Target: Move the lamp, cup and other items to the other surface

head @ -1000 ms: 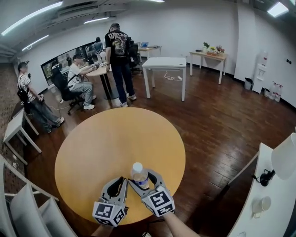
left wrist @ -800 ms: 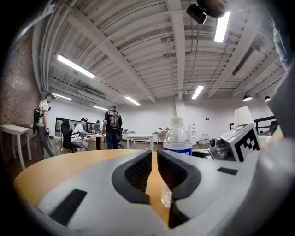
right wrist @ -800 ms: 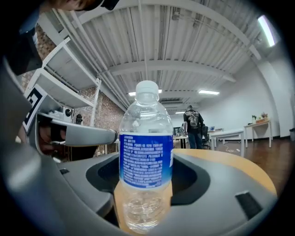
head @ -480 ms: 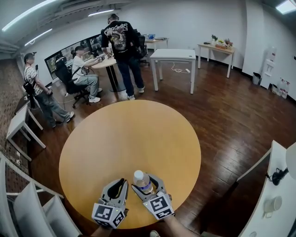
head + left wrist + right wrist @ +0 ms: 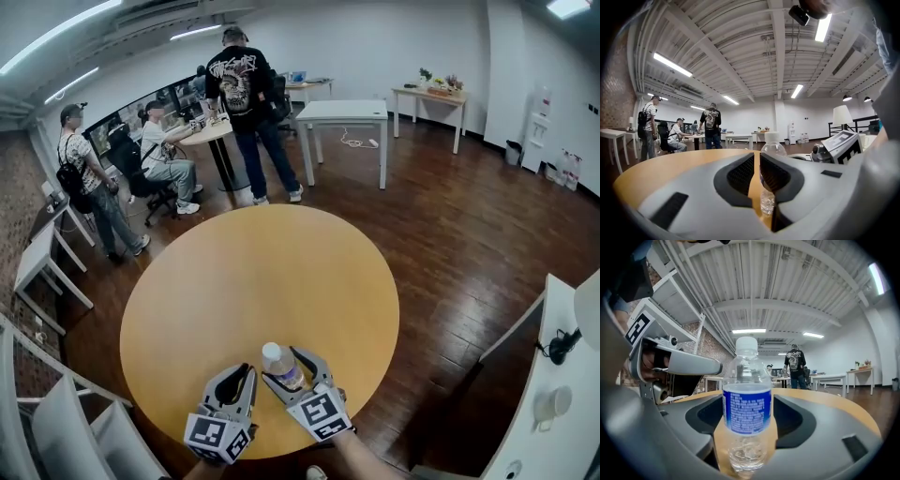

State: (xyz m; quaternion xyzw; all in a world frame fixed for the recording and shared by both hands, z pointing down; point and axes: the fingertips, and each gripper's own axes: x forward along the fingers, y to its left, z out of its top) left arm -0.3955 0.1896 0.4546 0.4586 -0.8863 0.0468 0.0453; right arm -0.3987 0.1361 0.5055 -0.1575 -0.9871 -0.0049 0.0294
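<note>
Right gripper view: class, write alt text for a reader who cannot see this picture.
A clear water bottle with a blue label and white cap stands upright on a round wooden table, between the jaws of the right gripper, which are opening and not pressing it. Behind, a person stands in a large bright room.

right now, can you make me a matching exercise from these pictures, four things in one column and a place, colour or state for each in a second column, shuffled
Column one
1. water bottle
2. left hand-held gripper
3. cup
4. round table

Column two
a. on the white surface at the right
b. yellow-orange top
c. upright near the round table's near edge
d. jaws nearly together, nothing between them

Pairs: 1-c, 2-d, 3-a, 4-b
</note>
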